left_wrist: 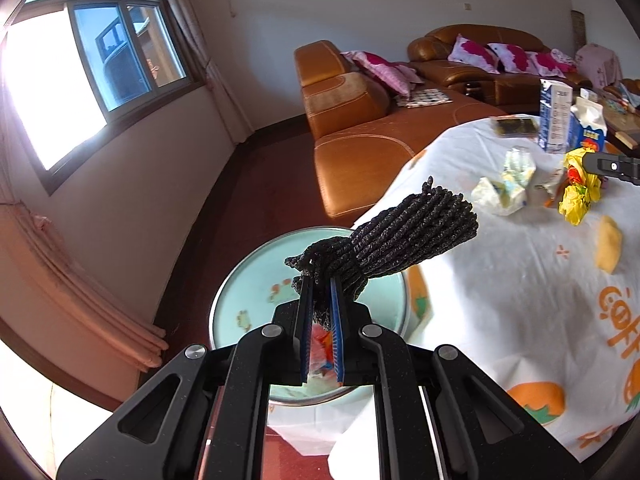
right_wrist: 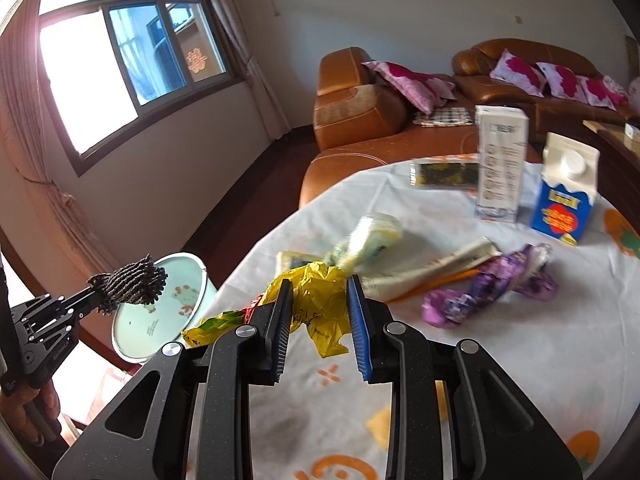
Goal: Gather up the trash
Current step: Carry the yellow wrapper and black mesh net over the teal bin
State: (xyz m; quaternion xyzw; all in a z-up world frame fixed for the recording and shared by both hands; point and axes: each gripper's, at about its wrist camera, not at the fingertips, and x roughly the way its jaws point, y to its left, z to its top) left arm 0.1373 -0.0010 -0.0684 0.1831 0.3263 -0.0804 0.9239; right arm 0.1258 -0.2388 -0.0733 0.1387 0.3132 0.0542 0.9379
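Note:
My left gripper point(left_wrist: 320, 280) is shut on a bundle of black rope point(left_wrist: 400, 236) and holds it over the pale green bin point(left_wrist: 228, 304) beside the table; the bundle point(right_wrist: 132, 282) and the bin point(right_wrist: 160, 316) also show in the right wrist view. My right gripper point(right_wrist: 318, 284) is partly closed around a crumpled yellow wrapper point(right_wrist: 316, 300), which also shows in the left wrist view point(left_wrist: 580, 188). The wrapper is lifted a little above the white tablecloth point(right_wrist: 480, 360). Whether the pads pinch it is unclear.
On the table lie a purple wrapper point(right_wrist: 488, 288), a cream packet point(right_wrist: 432, 268), crumpled pale wrappers point(right_wrist: 368, 240), a dark foil packet point(right_wrist: 444, 174) and two upright cartons point(right_wrist: 500, 164) point(right_wrist: 564, 192). A yellow scrap point(left_wrist: 608, 248) lies near the edge. An orange sofa point(left_wrist: 360, 140) stands behind.

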